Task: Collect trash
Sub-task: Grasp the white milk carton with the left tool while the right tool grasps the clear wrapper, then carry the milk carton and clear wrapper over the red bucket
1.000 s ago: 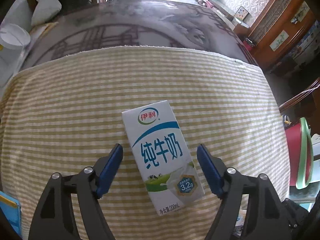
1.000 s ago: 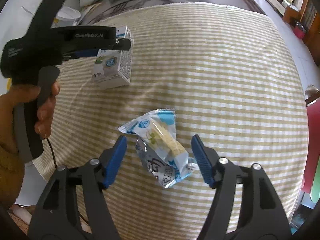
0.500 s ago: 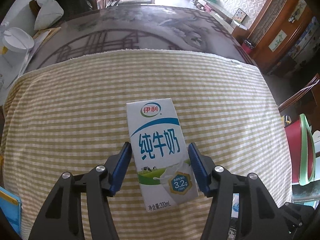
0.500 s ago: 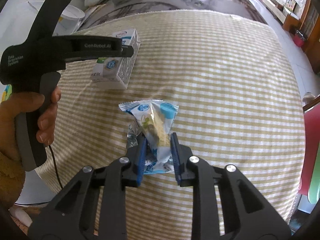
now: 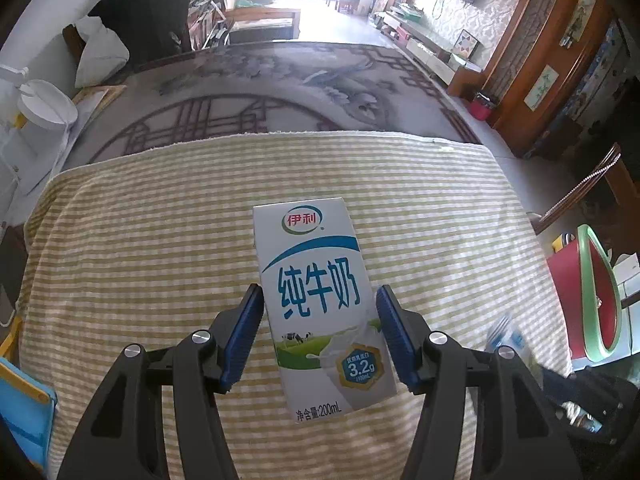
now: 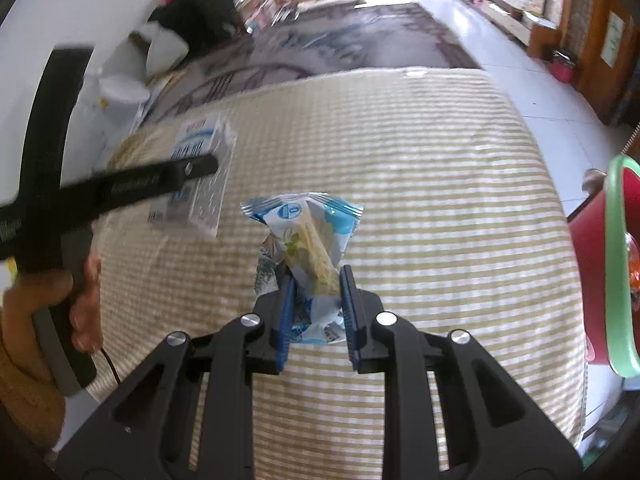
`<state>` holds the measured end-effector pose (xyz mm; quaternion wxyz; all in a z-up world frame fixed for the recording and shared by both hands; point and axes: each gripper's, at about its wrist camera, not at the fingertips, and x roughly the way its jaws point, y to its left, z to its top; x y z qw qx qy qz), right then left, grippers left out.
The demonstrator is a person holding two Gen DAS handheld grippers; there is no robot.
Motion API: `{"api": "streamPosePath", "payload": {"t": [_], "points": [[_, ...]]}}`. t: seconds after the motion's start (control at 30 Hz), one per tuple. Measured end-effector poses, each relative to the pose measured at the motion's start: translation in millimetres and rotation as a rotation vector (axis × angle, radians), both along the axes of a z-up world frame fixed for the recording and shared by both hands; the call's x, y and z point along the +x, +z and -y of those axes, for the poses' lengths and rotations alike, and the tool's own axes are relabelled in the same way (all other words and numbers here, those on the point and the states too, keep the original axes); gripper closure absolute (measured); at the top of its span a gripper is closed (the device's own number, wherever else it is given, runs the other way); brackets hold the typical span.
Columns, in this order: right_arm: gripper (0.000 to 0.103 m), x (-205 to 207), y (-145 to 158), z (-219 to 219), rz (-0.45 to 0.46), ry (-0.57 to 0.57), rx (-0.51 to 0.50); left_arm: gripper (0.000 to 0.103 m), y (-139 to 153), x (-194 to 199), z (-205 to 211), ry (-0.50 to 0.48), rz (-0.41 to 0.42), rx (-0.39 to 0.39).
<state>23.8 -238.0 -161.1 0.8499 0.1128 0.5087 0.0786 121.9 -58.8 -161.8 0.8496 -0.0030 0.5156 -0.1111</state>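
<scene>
Two grabs have just landed. In the left view, my left gripper (image 5: 320,330), wide a second ago, now clamps the milk carton (image 5: 322,304), lifted over the tabletop's (image 5: 140,240) near edge. In the right view, my right gripper's (image 6: 317,312) fingers (image 6: 347,312) have pinched the snack wrapper (image 6: 306,236) mid-tabletop, so both go binward next.

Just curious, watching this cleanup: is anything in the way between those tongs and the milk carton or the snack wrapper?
Nothing visible. The left tongs are closed on the milk carton, and the right tongs pinch the snack wrapper. Only striped cloth lies around them.
</scene>
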Motion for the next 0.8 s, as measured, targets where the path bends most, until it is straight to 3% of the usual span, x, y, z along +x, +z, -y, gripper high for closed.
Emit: {"api": "streamPosePath", "payload": {"t": [0.8], "points": [[0.081, -29.7, 62.3, 56.5, 0.181, -0.099, 0.013, 0.047, 57.2, -38.9, 60.3, -0.087, 0.109, -0.032]]}}
